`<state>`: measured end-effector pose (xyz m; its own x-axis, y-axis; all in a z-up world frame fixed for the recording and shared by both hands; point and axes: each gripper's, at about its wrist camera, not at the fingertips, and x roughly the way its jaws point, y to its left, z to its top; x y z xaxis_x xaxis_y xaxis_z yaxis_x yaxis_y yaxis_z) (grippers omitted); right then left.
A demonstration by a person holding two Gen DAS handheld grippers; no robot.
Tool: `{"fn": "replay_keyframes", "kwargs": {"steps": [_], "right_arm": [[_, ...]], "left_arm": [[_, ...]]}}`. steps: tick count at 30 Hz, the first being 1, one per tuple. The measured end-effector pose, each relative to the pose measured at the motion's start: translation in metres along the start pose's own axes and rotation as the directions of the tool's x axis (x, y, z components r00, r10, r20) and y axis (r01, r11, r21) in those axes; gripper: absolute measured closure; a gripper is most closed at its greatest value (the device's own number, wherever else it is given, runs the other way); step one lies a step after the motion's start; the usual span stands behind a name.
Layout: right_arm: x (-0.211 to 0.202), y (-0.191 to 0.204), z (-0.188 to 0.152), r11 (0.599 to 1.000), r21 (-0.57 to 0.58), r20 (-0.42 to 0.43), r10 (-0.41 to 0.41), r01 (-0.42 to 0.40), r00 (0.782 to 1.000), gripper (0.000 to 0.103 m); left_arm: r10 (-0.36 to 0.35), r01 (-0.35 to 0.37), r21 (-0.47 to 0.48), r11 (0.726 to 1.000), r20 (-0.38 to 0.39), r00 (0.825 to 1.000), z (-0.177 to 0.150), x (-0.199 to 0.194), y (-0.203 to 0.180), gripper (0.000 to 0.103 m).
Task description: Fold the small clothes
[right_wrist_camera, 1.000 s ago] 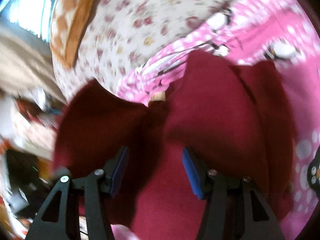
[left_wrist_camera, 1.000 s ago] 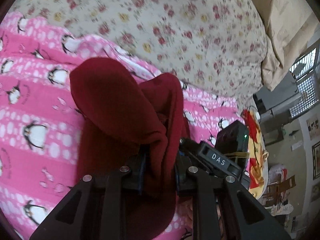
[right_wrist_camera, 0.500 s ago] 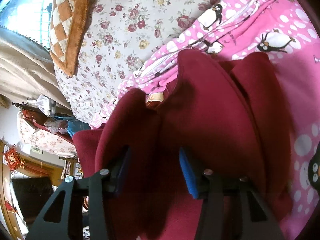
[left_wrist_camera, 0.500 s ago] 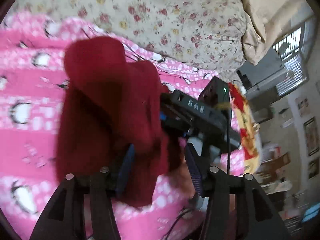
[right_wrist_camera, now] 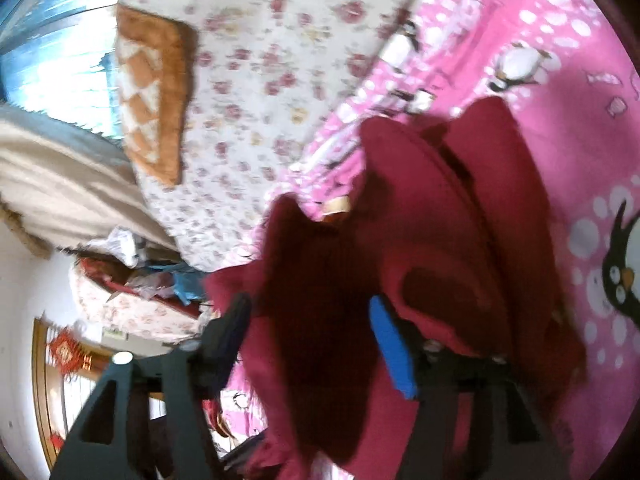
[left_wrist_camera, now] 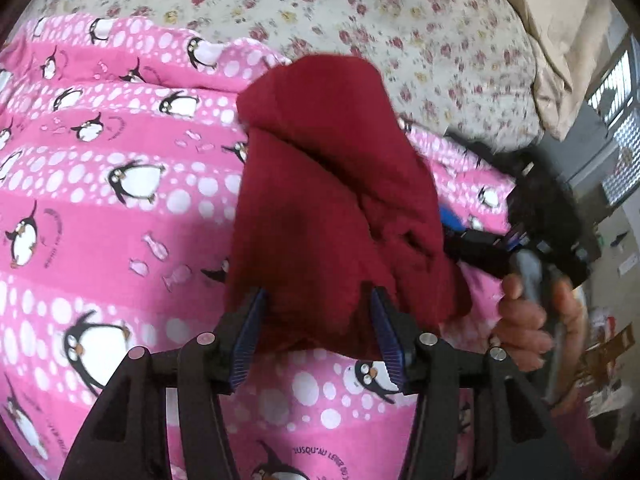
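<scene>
The garment [left_wrist_camera: 332, 200] lies on the blanket [left_wrist_camera: 120, 208], which covers the sheet [left_wrist_camera: 400, 20]; a cushion [right_wrist_camera: 150, 92] rests behind.

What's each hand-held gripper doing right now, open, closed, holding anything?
Left hand-held gripper: open, red garment between its fingers, not clamped.
Right hand-held gripper: open, same garment between its fingers.

Dark red garment [left_wrist_camera: 332, 200] — bunched, creased — on the pink blanket.

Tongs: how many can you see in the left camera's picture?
2. The left tongs stand open at the bottom, around the red cloth. The right tongs are at its right side, mostly hidden.
</scene>
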<state>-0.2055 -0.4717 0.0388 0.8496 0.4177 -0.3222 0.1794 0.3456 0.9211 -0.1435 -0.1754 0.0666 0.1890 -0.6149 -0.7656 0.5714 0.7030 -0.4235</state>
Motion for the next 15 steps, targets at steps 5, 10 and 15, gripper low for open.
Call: {"fn": "replay_keyframes", "kwargs": {"steps": [5,10,15], "right_arm": [[0.017,0.025,-0.006,0.986,-0.146,-0.044,-0.089,0.082,0.995,0.014],[0.041,0.04,-0.015,0.942,-0.28,-0.09,-0.22,0.187,0.971,0.013],[0.058,0.051,-0.002,0.898,-0.323,-0.065,-0.337,0.3,0.939,0.013]], "left_arm": [[-0.008,0.011,-0.051,0.999,0.048,0.999,-0.017,-0.003,0.007,0.071],[-0.001,0.004,-0.052,0.999,0.057,0.998,-0.021,-0.003,0.008,0.071],[-0.002,0.004,-0.046,0.999,0.06,0.998,-0.021,-0.003,0.008,0.071]]}}
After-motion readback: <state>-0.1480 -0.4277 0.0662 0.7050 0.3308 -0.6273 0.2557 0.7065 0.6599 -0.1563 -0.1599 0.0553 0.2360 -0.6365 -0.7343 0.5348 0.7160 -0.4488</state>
